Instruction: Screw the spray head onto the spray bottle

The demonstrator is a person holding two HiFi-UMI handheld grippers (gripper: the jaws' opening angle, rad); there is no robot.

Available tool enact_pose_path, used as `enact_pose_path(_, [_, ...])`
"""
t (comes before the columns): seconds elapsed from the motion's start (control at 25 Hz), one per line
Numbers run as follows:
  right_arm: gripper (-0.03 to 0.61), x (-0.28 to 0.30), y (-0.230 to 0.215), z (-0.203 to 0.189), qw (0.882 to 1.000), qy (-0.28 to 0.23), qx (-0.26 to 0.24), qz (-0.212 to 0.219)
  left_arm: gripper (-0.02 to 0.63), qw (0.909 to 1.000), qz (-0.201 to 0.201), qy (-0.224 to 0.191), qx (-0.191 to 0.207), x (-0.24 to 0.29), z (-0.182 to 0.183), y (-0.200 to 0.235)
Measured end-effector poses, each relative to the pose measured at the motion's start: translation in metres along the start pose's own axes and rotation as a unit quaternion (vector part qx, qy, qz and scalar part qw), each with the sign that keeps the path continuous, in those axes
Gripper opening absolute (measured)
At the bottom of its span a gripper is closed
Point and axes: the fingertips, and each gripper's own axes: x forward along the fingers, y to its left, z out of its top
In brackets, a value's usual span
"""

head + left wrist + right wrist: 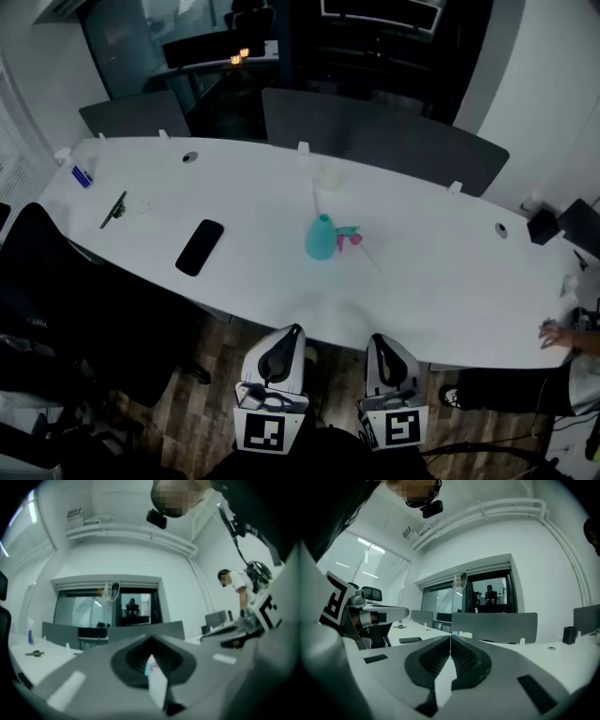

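Bottle [320, 239] midway between table [450, 272] edges

Legible text: none could be read | left marker cube [263, 432]: bore only a black-and-white square pattern | right marker cube [401, 428]: likewise | blue label [82, 175] on far small bottle: was too small to read

We hold both grippers low in front of us, side by side and a little apart, each pointing level and straight ahead. Our left gripper [292, 330] has its jaws pressed together with nothing between them. Our right gripper [378, 340] matches it, jaws together and empty.
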Motion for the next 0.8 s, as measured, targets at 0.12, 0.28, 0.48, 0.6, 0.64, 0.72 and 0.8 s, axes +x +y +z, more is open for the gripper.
enact_pose_path(0.12, [0.005,0.047,-0.013,-0.004,1.0,0.022,-0.005,-0.006,0.005,1.0,-0.006,-0.004,-0.006,0.041,-0.005,0.029])
enact_pose_path(0.28, [0.005,0.101,-0.043,-0.02,0.998,0.061,-0.015,-0.032,0.005,0.9996,-0.026,-0.012,-0.007,0.091,-0.01,0.059])
enact_pose_path(0.48, [0.076,0.14,-0.085,-0.072,0.988,0.135,-0.032,-0.061,0.005,0.9987,-0.05,-0.01,-0.002,0.137,-0.025,0.087])
enact_pose_path(0.6, [0.144,0.15,-0.1,-0.099,0.982,0.18,-0.016,-0.052,0.005,0.9985,-0.054,-0.003,-0.007,0.149,-0.031,0.094])
enact_pose_path(0.64, [0.157,0.153,-0.102,-0.108,0.98,0.194,-0.012,-0.047,0.005,0.9984,-0.057,-0.001,0.0,0.153,-0.033,0.096])
enact_pose_path(0.72, [0.184,0.16,-0.106,-0.124,0.975,0.217,-0.004,-0.039,0.005,0.9985,-0.055,0.004,0.001,0.159,-0.036,0.099])
enact_pose_path(0.8, [0.184,0.168,-0.112,-0.139,0.971,0.237,-0.006,-0.035,0.005,0.9989,-0.044,0.008,-0.011,0.165,-0.037,0.103])
